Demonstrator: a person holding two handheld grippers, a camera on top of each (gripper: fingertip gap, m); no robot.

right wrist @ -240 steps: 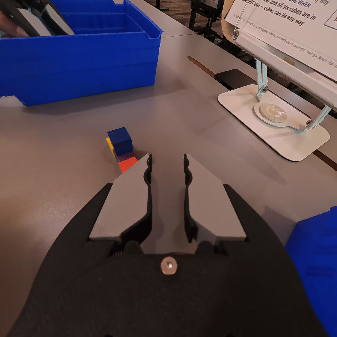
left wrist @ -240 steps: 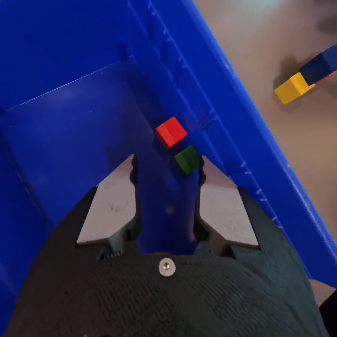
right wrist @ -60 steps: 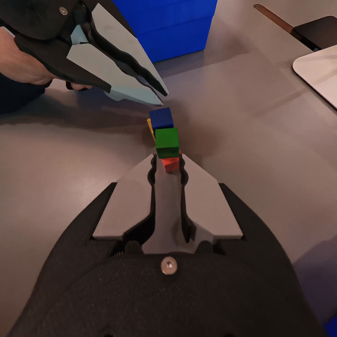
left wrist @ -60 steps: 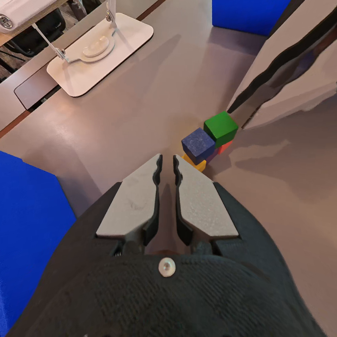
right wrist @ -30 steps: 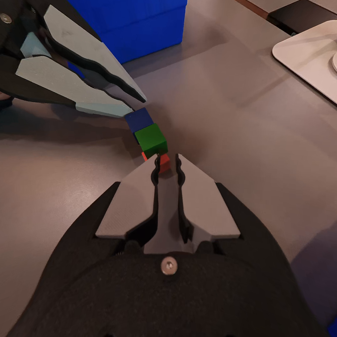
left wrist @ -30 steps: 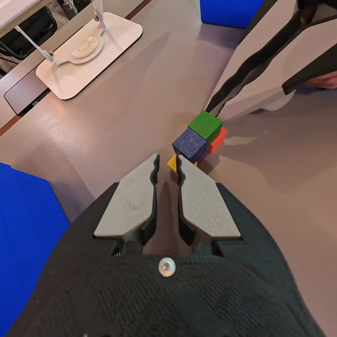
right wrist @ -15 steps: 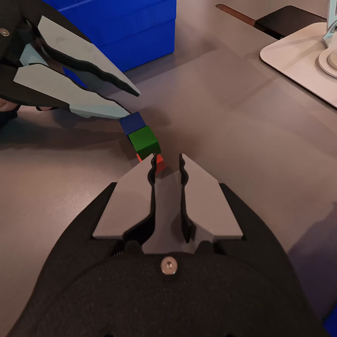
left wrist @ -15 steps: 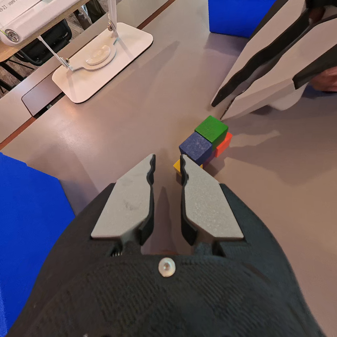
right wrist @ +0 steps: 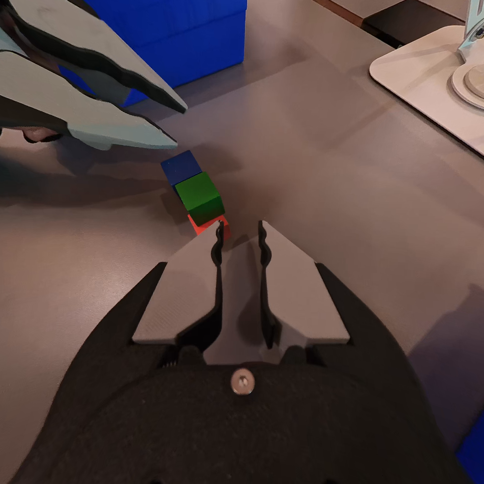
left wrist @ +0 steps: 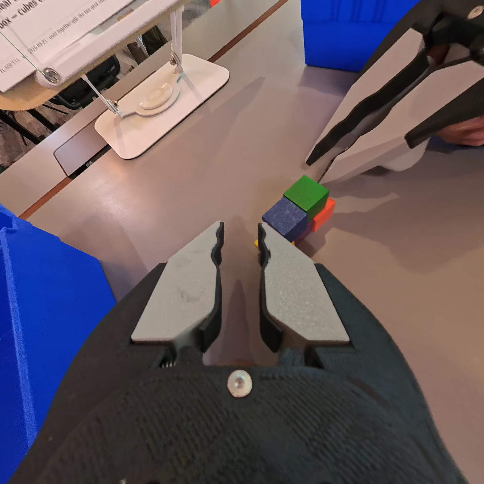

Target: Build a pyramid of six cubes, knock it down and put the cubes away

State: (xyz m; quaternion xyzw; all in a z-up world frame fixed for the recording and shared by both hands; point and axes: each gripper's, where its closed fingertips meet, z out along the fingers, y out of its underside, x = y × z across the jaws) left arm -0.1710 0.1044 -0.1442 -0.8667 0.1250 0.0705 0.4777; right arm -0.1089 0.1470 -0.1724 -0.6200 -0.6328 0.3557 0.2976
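On the tabletop (left wrist: 183, 183), the blue bin (right wrist: 183, 34) sits far ahead of the right claw (right wrist: 239, 225). Both it and the left claw (left wrist: 240, 230) are a little open and hold nothing. Between their tips stand two rows of cubes: green cube (left wrist: 306, 192) and blue cube (left wrist: 285, 217) on top. The top cube looks still missing.

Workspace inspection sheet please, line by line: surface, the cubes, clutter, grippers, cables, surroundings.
Surface: grey table, bare around the stack.
Job's things: green cube and blue cube on top; red cube, purple cube, yellow cube beneath; no sixth seen.
Clutter: white stand.
Grippers: left gripper open, empty; right gripper open, empty.
Cables: nothing seen.
Surroundings: blue bins.
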